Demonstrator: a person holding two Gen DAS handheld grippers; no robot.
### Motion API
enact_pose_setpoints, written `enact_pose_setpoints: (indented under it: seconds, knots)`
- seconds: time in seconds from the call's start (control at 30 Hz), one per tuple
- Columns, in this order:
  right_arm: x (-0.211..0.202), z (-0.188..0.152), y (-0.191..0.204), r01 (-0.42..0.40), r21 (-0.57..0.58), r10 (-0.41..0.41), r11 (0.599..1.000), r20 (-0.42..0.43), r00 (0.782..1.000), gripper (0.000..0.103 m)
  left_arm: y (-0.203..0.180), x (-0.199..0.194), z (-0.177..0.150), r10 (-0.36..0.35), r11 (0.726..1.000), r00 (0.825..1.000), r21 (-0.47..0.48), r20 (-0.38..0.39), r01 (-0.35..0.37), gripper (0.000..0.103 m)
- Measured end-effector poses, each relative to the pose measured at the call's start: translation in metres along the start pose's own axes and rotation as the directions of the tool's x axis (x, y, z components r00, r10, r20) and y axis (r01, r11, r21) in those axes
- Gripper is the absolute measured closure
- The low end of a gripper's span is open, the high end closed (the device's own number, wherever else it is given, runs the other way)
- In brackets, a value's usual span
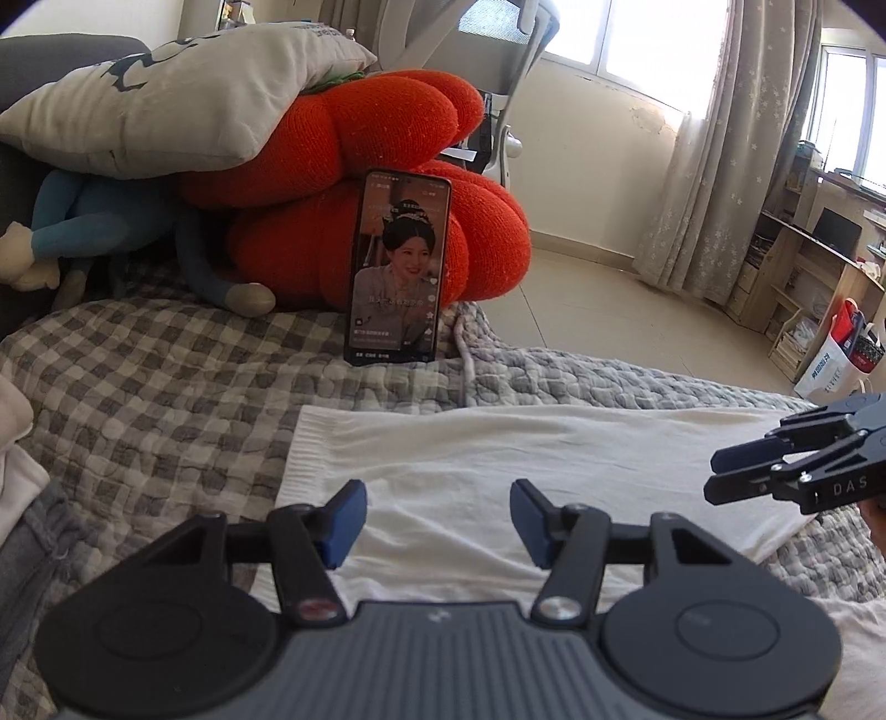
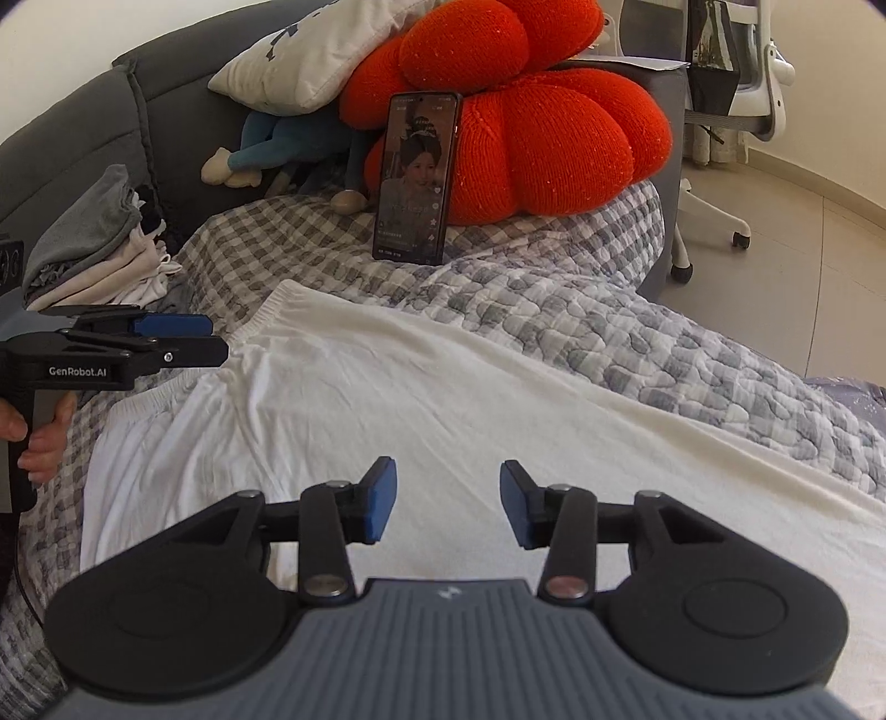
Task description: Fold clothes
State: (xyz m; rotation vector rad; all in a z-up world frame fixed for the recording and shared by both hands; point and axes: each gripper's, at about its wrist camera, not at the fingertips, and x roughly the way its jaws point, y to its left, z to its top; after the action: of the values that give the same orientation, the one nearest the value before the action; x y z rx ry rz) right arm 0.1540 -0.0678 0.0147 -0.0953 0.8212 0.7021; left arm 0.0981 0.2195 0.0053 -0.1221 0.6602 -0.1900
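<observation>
Daylight comes through windows (image 1: 659,39) hung with pale starred curtains (image 1: 714,166); the wall (image 1: 587,160) is cream, paint flaking under the sill; the floor (image 1: 598,327) is pale tile; a white office chair (image 2: 742,83) stands behind a grey bed (image 2: 111,105); wooden shelves (image 1: 797,277) fill the corner.

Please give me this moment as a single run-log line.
stage: mid-fold | white garment: flat on checked quilt | left claw: open, empty, above garment | right claw: open, empty, above garment
</observation>
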Motion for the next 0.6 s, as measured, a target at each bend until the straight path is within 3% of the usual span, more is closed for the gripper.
enact_pose_setpoints:
  seconds: [0.17,0.6]
  knots:
    - [0.020,0.014,-0.004,0.007,-0.038,-0.007,0.999,0.005,1.000,0.051,0.007,0.015,0.000,-0.022,0.999,1.000,-0.027,-0.013,0.022,0.049]
    - [0.062,0.035,-0.017,0.031,-0.120,-0.030,0.992,0.006,1.000,0.049,0.016,0.038,-0.010,-0.011,0.999,1.000,-0.040,-0.029,0.009,0.049]
